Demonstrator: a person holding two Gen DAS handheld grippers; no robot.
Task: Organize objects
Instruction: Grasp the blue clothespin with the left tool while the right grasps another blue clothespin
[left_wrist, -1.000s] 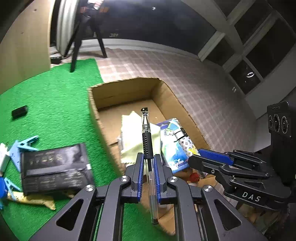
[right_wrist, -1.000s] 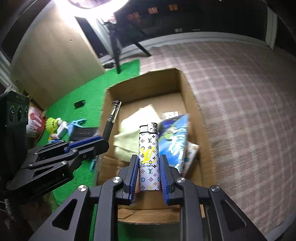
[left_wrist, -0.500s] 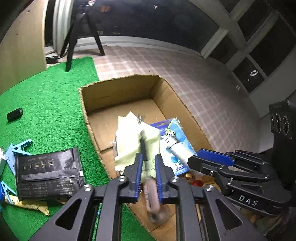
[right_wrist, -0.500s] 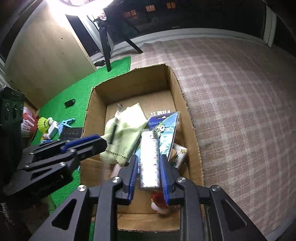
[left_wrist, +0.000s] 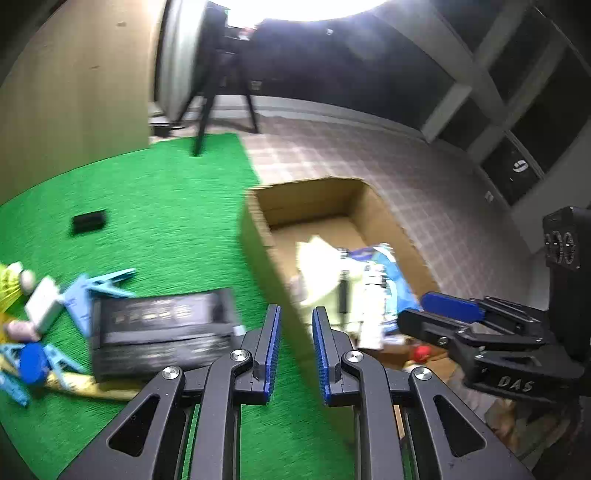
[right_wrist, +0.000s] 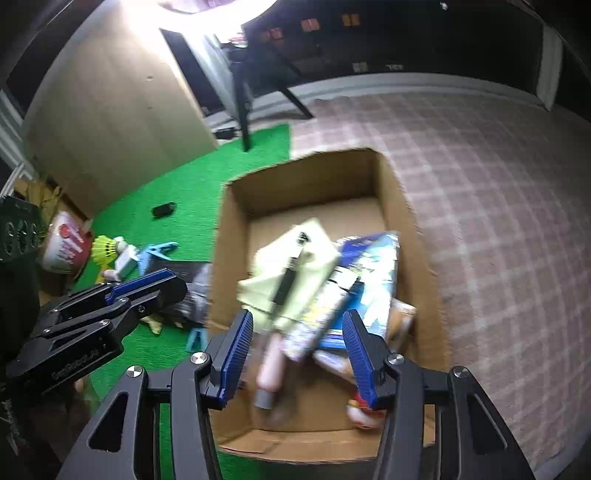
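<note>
The things left to gather lie on the green artificial-turf mat (left_wrist: 166, 206), all to the left of the open brown cardboard box (left_wrist: 258, 236), and the nearest of them to the left hand-held gripper (left_wrist: 294, 350) is the flat black rectangular foil packet (left_wrist: 162, 332), just ahead and to the left of its fingertips, its long axis running across the view, roughly square to the line of the fingers. The left hand is plainly the nearer one; the right hand-held gripper (right_wrist: 298, 350) hangs over the box's near end, with the box wall between it and the mat. I judge that a grasp on the packet calls for a turn of the wrist or a pinch on a short edge. Beyond the packet, near the mat's left edge, lie light-blue plastic clips (left_wrist: 99, 286) and a yellow shuttlecock (left_wrist: 9, 284). The left hand-held gripper is parted only narrowly and is empty, its pads hanging over the box's left wall; its jaws have just been opening. The right hand-held gripper's jaws have just been opening too and stand wider, released; the white patterned lighter (right_wrist: 317, 314) lies in the box below them beside a black-gripped pen (right_wrist: 286, 280) on a pale yellow cloth (right_wrist: 306, 251).
</note>
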